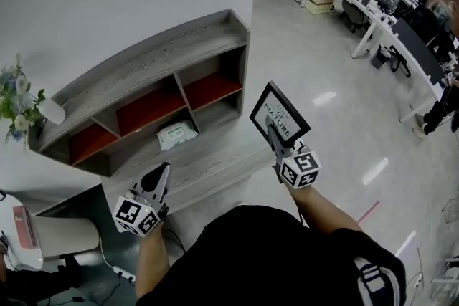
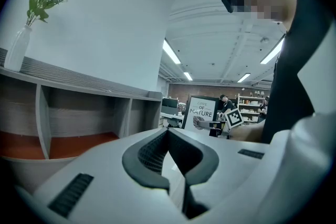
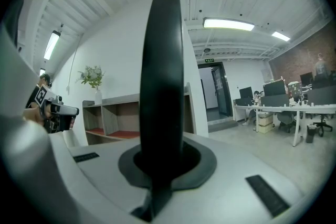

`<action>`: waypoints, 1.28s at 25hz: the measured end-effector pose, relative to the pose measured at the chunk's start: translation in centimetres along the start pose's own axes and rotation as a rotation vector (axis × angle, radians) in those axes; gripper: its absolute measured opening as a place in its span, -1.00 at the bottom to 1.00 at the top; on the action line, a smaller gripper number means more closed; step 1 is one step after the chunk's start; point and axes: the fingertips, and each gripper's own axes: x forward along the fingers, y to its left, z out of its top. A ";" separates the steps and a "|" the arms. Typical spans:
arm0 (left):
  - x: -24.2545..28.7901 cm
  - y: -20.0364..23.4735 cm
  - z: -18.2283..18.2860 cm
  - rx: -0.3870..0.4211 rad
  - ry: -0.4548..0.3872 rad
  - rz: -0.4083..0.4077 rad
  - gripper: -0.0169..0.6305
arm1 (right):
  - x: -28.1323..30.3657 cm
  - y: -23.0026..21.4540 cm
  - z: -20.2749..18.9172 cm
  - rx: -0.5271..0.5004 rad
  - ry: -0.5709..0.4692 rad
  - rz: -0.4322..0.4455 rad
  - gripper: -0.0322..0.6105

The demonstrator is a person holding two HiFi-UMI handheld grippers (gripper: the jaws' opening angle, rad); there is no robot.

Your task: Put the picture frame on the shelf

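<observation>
The picture frame (image 1: 281,113) is up in the air, black-edged with its printed white face turned up toward the head camera, and it's nowhere on the shelf (image 1: 154,57) yet. It hangs over the pale floor, off the shelf's right end and clearly apart from it. The right gripper (image 1: 275,134) has it pinched by the lower edge, and in the right gripper view the frame stands edge-on as a dark blade clamped squarely between the jaws, so the grip looks firm.

So the pickup is done and the carry is under way. Everything at the shelf itself is left to do.

The left gripper (image 1: 162,172) rides low at the left, its jaws pressed together at the tips with nothing between them. It's playing no part in the hold.

The grey wooden shelf runs along the white wall, with a long bare top and red-lined compartments below. A vase (image 1: 50,111) of flowers takes the far left end of the top, and a white packet (image 1: 176,134) lies in a lower middle compartment.

By my reading, what remains is to bring the frame across to the shelf, stand it somewhere open there, likely on the top, and let go once it balances.
</observation>
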 end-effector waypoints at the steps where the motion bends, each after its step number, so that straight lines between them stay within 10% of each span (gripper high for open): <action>1: 0.2 -0.1 0.1 0.000 0.000 0.000 -0.89 | 0.0 -0.3 0.0 0.000 0.000 -0.001 -0.83; 32: 3.7 -1.8 0.6 0.001 0.035 0.026 -0.89 | 0.8 -3.6 -0.8 0.009 0.024 0.040 -0.83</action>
